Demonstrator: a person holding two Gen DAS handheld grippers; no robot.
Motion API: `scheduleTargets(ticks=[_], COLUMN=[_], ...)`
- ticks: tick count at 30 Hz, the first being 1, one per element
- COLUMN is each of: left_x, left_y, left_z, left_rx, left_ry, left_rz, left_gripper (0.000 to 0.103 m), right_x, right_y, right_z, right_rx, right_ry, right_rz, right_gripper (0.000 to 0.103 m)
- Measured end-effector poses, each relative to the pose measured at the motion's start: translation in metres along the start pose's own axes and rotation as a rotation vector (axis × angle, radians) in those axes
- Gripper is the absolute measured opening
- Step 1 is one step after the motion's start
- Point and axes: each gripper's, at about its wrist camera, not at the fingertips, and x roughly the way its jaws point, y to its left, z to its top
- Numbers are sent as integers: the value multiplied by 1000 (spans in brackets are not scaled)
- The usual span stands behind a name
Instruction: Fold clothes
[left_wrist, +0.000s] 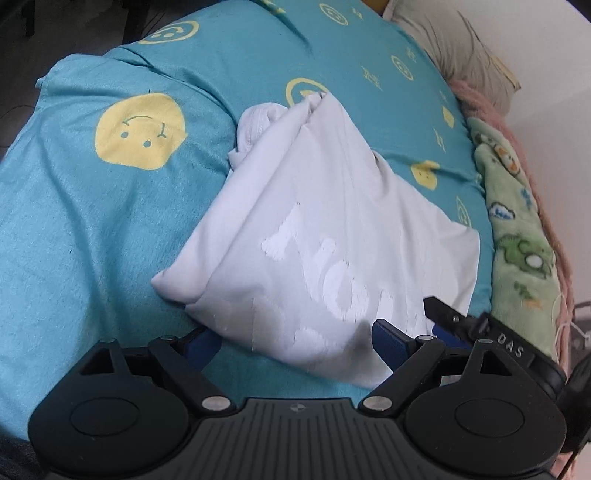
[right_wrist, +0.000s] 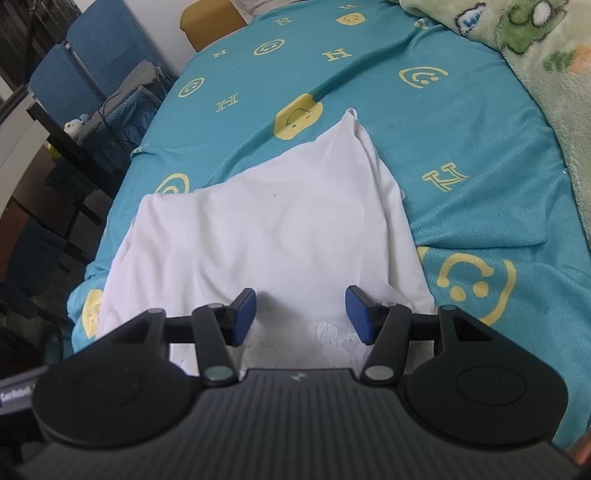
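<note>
At the bottom of the left wrist view, the left gripper (left_wrist: 295, 341) stands wide, its blue pads either side of the near edge of the white shirt (left_wrist: 317, 236), gripping nothing. The shirt lies partly folded in the middle of the frame, with white lettering facing up. The right gripper (left_wrist: 448, 317) enters at the lower right, against the shirt's right edge.

In the right wrist view, the right gripper (right_wrist: 300, 315) is also wide, pads hovering over the shirt (right_wrist: 266, 229) at the lower centre. The shirt rests on the teal sheet (right_wrist: 461, 122) with yellow smileys. A green blanket (right_wrist: 535, 48) lies at the upper right, blue chairs (right_wrist: 99, 48) at the upper left.
</note>
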Motion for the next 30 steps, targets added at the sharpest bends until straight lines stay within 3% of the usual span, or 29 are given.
scheduleTargets(ticks=[8,10,14,17,20,22,26,29,30], left_x=[-32,-26,-1,4,5,0,-13,7,9], left_y=[-4,-1,19,17,11,7,3,15,21], left_z=[-10,-5,-1,2,1,3,2,2,3], left_rx=[81,36,-88,-79,-60,-48,-17,-90,-128], left_ry=[-210,-187,-65,-57,-78,-133,-178,-90,-81], left_rz=[-225,-222,-162,-153,-185,-252,-305,-189,-191], left_gripper=[89,89,86,88,88,87,87,74,66], right_x=[-1,-1,-1,-2,-3,-6,-26,-45,-51], right_y=[0,-1,0,1,0,-3,-14,-24,-27], right_z=[0,0,-1,0,1,2,8,11,11], right_rx=[18,22,20,15,30,61,156,244,276], right_ry=[-7,-7,-8,-10,-14,-28,-97,-137,-144], right_rz=[-4,-5,-6,-10,-9,0,36,92,119], right_gripper=[55,56,56,56,55,56,57,58,58])
